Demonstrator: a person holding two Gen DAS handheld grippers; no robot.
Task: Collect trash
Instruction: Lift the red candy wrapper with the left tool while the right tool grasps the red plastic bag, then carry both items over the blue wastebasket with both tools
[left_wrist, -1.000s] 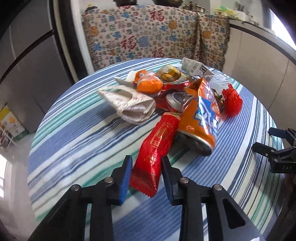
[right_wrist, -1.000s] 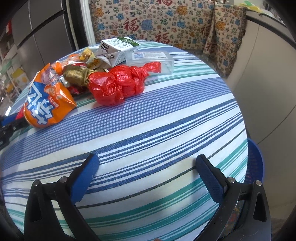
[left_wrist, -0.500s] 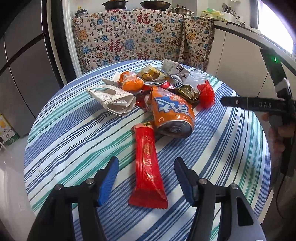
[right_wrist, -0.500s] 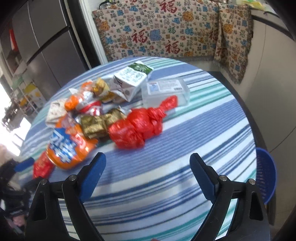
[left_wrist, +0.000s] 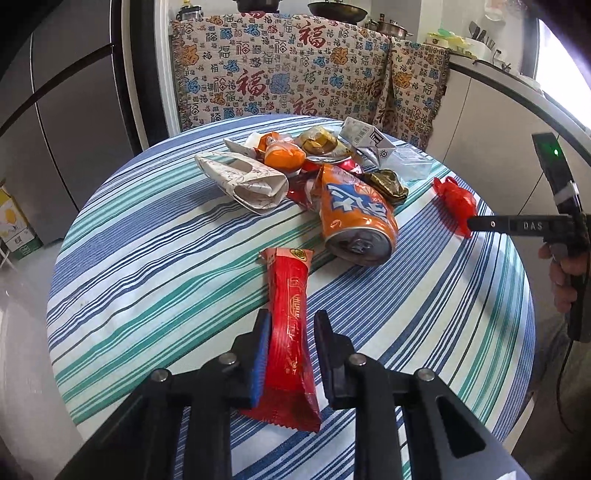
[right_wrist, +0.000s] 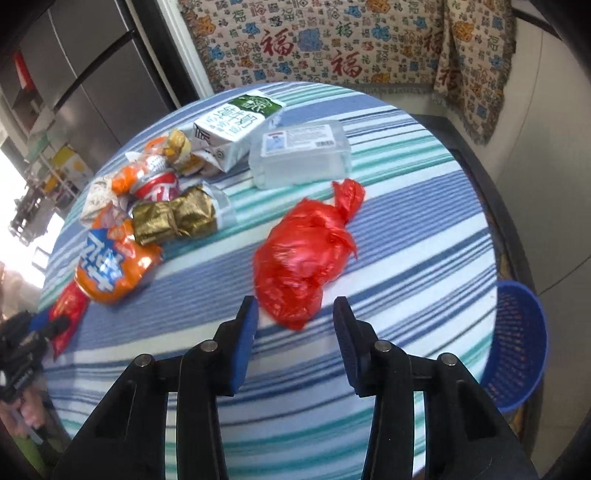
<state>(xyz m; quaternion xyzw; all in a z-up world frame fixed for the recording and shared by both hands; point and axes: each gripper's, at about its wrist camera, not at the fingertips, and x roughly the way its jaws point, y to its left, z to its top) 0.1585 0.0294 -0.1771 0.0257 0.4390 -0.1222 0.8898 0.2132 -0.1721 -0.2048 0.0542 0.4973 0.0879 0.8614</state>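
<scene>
Left claw (left_wrist: 290, 347): jaws just closing, pinching the wrapper (left_wrist: 290, 332) between them. Right claw (right_wrist: 293, 325): narrowing, still spread; red bag (right_wrist: 303, 254) just ahead, unheld. Your basket (right_wrist: 517, 343) right; pile (right_wrist: 166, 206) apparently uncollected.

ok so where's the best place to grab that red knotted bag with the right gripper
Take the red knotted bag across its bulging near end, coming from the table's near edge, where the right gripper has just been closing. The lump is soft and fills the jaws; the thin tied tail points away.
</scene>
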